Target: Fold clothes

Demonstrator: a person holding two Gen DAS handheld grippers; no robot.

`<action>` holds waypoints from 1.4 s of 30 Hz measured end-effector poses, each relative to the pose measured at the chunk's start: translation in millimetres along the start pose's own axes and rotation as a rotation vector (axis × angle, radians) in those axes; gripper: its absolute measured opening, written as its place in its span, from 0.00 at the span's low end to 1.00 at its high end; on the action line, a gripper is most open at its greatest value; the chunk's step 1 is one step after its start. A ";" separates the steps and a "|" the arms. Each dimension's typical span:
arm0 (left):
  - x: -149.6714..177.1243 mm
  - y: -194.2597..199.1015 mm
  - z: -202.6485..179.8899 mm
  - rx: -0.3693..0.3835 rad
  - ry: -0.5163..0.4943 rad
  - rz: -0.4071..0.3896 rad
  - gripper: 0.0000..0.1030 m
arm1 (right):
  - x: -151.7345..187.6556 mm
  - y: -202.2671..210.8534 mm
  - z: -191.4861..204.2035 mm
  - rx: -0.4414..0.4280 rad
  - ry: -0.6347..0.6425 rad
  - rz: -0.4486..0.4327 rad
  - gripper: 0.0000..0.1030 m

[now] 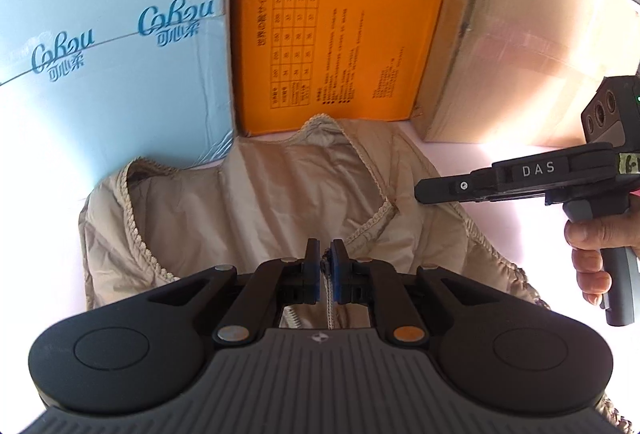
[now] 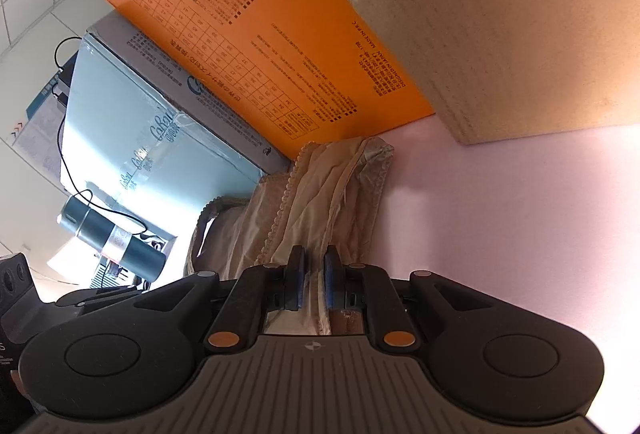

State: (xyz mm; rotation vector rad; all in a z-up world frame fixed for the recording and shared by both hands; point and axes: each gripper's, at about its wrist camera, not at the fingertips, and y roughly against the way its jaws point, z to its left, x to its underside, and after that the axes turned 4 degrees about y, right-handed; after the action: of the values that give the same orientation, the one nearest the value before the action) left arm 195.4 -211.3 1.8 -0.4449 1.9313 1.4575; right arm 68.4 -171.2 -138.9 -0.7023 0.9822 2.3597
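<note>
From the left wrist, the left gripper pinches the braided hem of the beige vest, which lies spread on the pink table against a blue box and an orange box; the right gripper reaches in over the vest. From the right wrist, that gripper pinches a fold of the vest.

Bare pink tabletop right of the garment; boxes walling the back.

Glossy quilted cloth vest, braided trim
</note>
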 end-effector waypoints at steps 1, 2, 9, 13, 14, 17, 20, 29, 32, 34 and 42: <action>0.2 -0.7 -0.1 0.002 -0.001 0.003 0.06 | 0.2 -2.9 0.0 0.007 0.006 0.010 0.11; 0.8 -2.4 -1.8 0.000 -0.009 0.009 0.06 | 0.4 -5.8 0.0 0.013 0.012 0.019 0.12; 4.2 6.3 -16.5 -0.098 -0.098 -0.053 0.12 | 3.9 -14.8 3.3 0.103 0.084 0.061 0.16; 2.7 20.3 -28.5 -0.148 -0.164 -0.135 0.18 | 4.4 -13.8 8.0 0.125 0.130 0.067 0.18; 2.3 21.0 -34.1 -0.113 -0.194 -0.129 0.19 | 3.7 -13.8 8.3 0.125 0.138 0.064 0.19; 12.2 15.0 -51.6 -0.006 -0.288 -0.050 0.19 | -0.2 -13.9 8.2 0.115 0.148 0.038 0.19; 22.6 3.0 -67.0 0.021 -0.355 0.006 0.19 | -7.1 -17.3 5.9 0.087 0.153 0.004 0.22; 34.3 -23.1 -81.1 -0.026 -0.438 0.064 0.20 | -19.5 -47.8 5.9 0.005 0.234 -0.075 0.50; 36.2 -23.3 -81.7 -0.031 -0.446 0.059 0.20 | -19.8 -55.9 12.1 0.058 0.328 -0.121 0.69; 36.0 -22.3 -81.1 -0.027 -0.438 0.060 0.20 | -20.1 -58.6 16.9 0.118 0.393 -0.144 0.69; 40.1 -21.8 -80.1 -0.022 -0.444 0.052 0.20 | -26.7 -31.4 8.8 0.167 0.368 -0.192 0.73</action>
State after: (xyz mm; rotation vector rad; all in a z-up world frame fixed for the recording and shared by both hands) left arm 155.9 -288.7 -29.0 -0.0687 1.5815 1.4655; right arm 105.0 -151.3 -132.6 -1.1353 1.1874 1.9950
